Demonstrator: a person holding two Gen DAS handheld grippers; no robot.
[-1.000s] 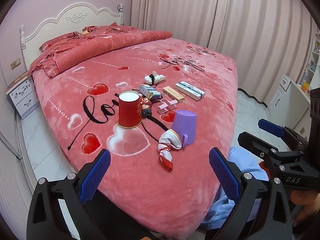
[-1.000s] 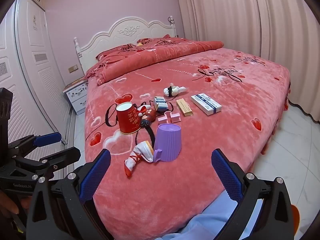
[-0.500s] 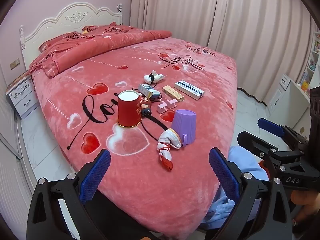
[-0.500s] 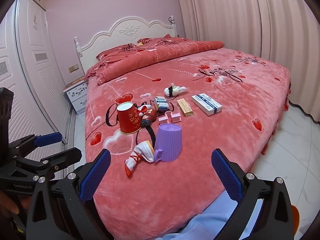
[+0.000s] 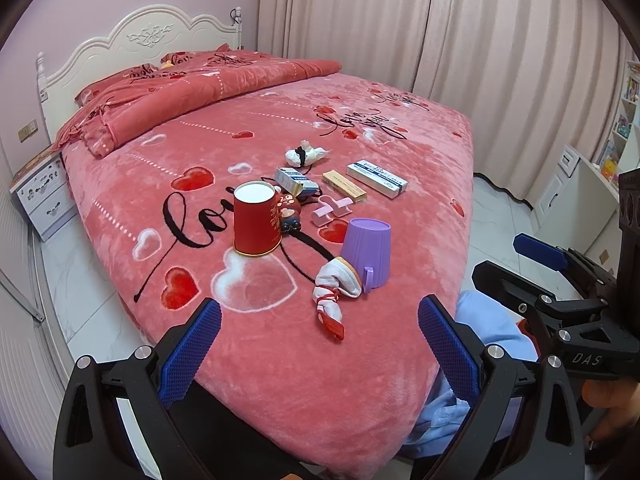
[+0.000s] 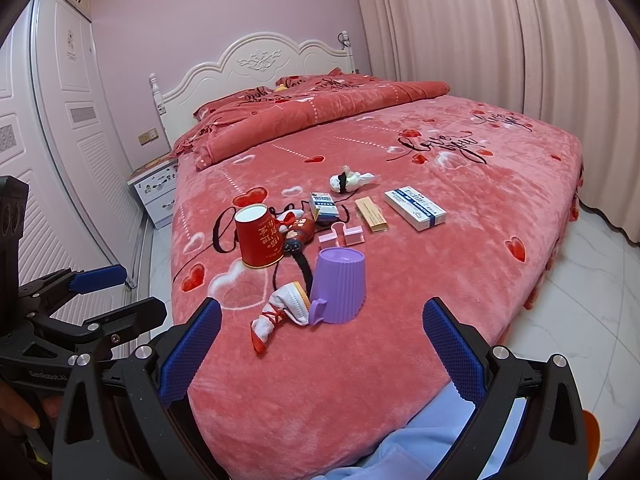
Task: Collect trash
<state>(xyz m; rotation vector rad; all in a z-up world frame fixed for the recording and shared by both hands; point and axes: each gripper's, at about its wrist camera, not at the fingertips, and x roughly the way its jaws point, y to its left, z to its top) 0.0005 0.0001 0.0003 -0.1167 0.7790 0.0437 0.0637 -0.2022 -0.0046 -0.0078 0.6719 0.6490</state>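
Both tools hang off the foot of the bed (image 5: 280, 360), nothing taken yet. Left gripper (image 5: 320, 344): fingers spread wide, empty. Right gripper (image 6: 322, 344): likewise spread wide, empty. Each shows in the other's camera, out to the side.

Trash lies ahead of both tools on the blanket. Nearest, just beyond the fingertips: a crumpled white rag with red ties (image 5: 332, 292), touching the handle of an upturned purple cup (image 5: 366, 252). Further ahead and left of the purple cup: a red paper cup (image 5: 256, 220), mouth down, with a small red figure (image 5: 290, 216) against it. Beyond those: pink clips (image 5: 332, 210), a small blue-and-white box (image 5: 294, 182), a tan flat packet (image 5: 344, 186), a long white box (image 5: 376, 178), and a knotted white wad (image 5: 304, 154) farthest out.

Handling, my judgement: rag is light, soft, will bunch; pinch at its thick middle near the ties. Paper cup is light and crushable; close gently across its side wall. Boxes are stiff, light; take across the narrow width. Plush blanket gives under pressure, so I'd come down shallow.

No bin visible in either view.
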